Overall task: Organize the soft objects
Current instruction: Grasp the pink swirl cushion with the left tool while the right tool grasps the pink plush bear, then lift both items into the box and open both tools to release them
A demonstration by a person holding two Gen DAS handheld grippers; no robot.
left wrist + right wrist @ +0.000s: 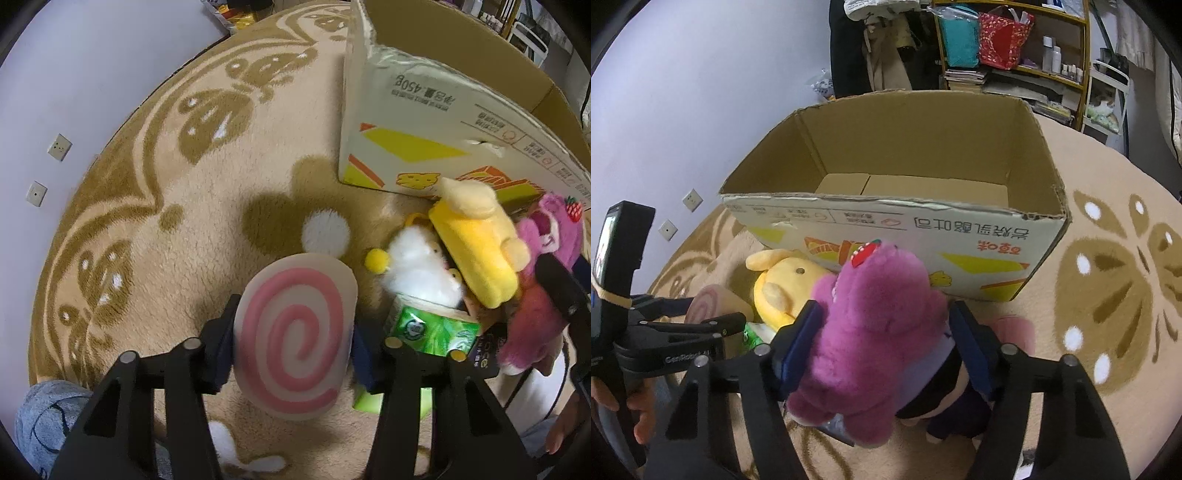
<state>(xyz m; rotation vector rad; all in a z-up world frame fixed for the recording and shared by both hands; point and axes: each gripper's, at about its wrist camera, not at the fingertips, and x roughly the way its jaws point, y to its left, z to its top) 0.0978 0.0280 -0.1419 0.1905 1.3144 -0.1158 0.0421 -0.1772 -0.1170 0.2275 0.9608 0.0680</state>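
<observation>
Left hand-held gripper (293, 341): clamped on swirl cushion (295, 336), rug (184, 221) beneath.
Right hand-held gripper (882, 345): pads pressing purple plush bear (875, 332).
Cardboard box (960, 254): just ahead, open.
Advice: squeeze mid-body, lift above the rim, then release inside.

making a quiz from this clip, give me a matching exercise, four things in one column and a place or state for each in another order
Things:
1. swirl cushion
2. purple bear
3. box
4. yellow plush

Places or states:
A. open-topped, nothing seen inside
B. between the right gripper's pads
C. lying on the rug against the box front
D. between the left gripper's pads

Pairs: 1-D, 2-B, 3-A, 4-C
</observation>
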